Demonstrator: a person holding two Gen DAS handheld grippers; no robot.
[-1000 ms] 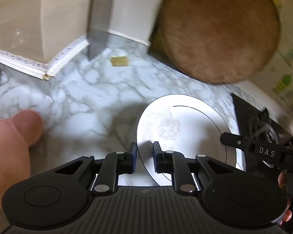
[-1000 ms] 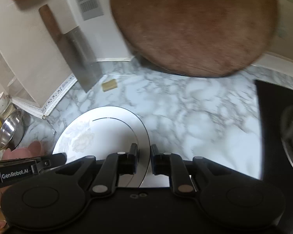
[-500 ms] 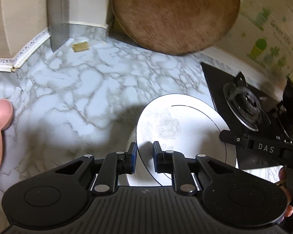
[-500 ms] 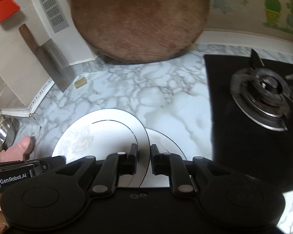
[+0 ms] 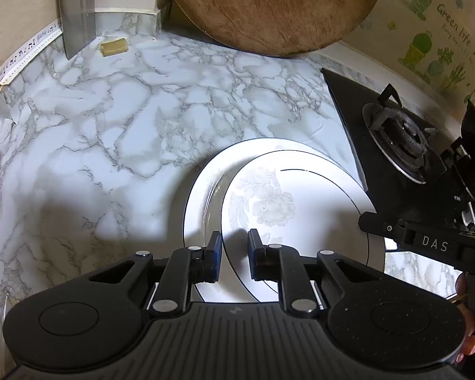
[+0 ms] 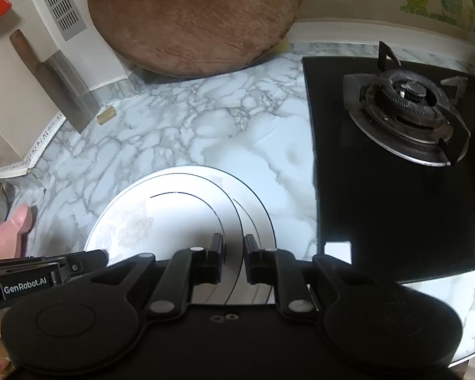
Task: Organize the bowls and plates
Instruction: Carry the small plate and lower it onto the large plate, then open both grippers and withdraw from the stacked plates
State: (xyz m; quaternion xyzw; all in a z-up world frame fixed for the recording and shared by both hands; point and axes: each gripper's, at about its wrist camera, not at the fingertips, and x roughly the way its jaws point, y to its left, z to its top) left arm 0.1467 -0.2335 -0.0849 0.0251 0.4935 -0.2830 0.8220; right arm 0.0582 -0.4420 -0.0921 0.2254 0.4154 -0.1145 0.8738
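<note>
Just left of the stove (image 6: 395, 164), on the marble counter (image 5: 126, 120), each hand-held gripper, left (image 5: 234, 253) and right (image 6: 233, 258), is clamped on an opposite rim of the upper plate (image 5: 300, 209), apparently steadying it level above a lower plate (image 5: 202, 196) for stacking.

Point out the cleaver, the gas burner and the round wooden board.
cleaver (image 6: 69, 93), right wrist view, on its blade.
gas burner (image 6: 407, 110), right wrist view, on its ring.
round wooden board (image 5: 269, 3), left wrist view, on its face.
</note>
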